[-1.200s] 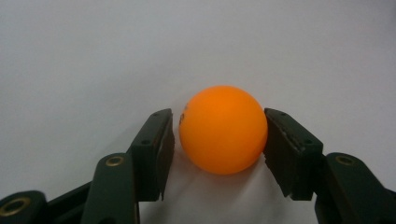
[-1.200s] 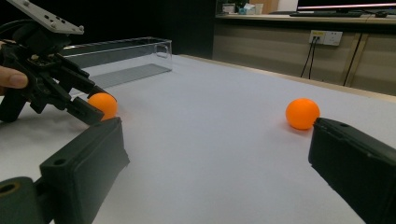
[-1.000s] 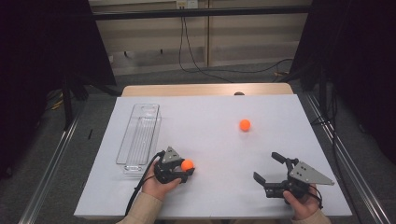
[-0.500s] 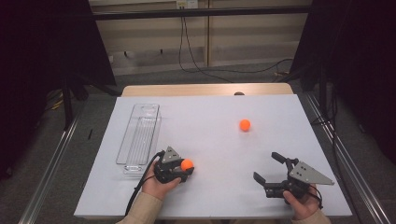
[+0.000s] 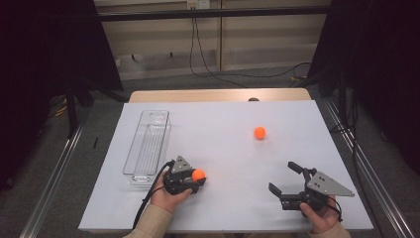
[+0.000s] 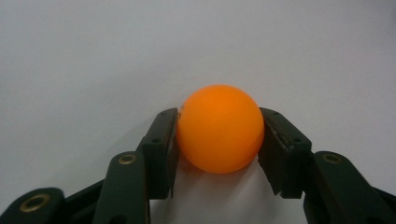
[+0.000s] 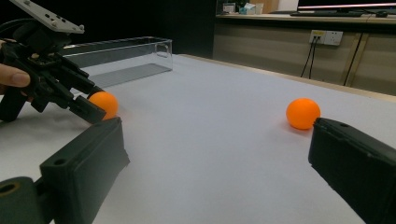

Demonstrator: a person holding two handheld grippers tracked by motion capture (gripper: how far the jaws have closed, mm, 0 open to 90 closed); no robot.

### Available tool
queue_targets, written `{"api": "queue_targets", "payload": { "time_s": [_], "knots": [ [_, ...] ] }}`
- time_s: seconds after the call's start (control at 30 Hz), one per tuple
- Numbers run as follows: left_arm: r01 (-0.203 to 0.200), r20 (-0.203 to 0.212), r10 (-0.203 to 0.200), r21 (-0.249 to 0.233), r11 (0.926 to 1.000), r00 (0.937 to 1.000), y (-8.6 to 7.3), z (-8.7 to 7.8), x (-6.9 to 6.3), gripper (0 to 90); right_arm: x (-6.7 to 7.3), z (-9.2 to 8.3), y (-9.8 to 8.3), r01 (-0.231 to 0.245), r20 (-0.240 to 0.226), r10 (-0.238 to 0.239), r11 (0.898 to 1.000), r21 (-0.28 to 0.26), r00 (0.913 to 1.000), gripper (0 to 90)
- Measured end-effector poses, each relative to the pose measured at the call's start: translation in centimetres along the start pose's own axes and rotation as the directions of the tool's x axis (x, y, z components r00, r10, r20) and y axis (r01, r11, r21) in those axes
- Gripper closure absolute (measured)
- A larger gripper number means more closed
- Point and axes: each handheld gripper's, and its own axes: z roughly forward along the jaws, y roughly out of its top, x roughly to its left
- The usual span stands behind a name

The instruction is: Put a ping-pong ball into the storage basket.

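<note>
A white table [image 5: 223, 148] carries three things — a clear, empty plastic box [image 5: 147, 146] lying lengthwise near its left edge, an orange ball [image 5: 198, 174] just beside the box's near end, and a second orange ball [image 5: 259, 132] well apart toward the far right.

A smooth orange ball [image 6: 219, 128] rests on the white worktop [image 5: 223, 148], pinched at 3 and 9 o'clock.

- The right tongs [image 7: 215, 163] stand wide apart at the bottom of the frame, nothing between them
- An orange ball [image 7: 303, 113] lies on the white tabletop [image 7: 210, 126] at right
- At upper left, the left tongs [image 7: 91, 105] clamp another orange ball [image 7: 104, 103]
- A clear box [image 7: 122, 53] sits behind
</note>
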Motion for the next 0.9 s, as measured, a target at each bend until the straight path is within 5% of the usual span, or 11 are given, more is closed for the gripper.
{"api": "queue_targets", "payload": {
  "time_s": [0.9],
  "knots": [
    [0.05, 0.02, -0.049, -0.034, 0.9982, 0.9986, 0.22, -0.84, 0.35, 50.7, -0.01, -0.02, 0.03, 0.001, 0.0, -0.001, 1.0, -0.002, 1.0, 3.3]
  ]
}}
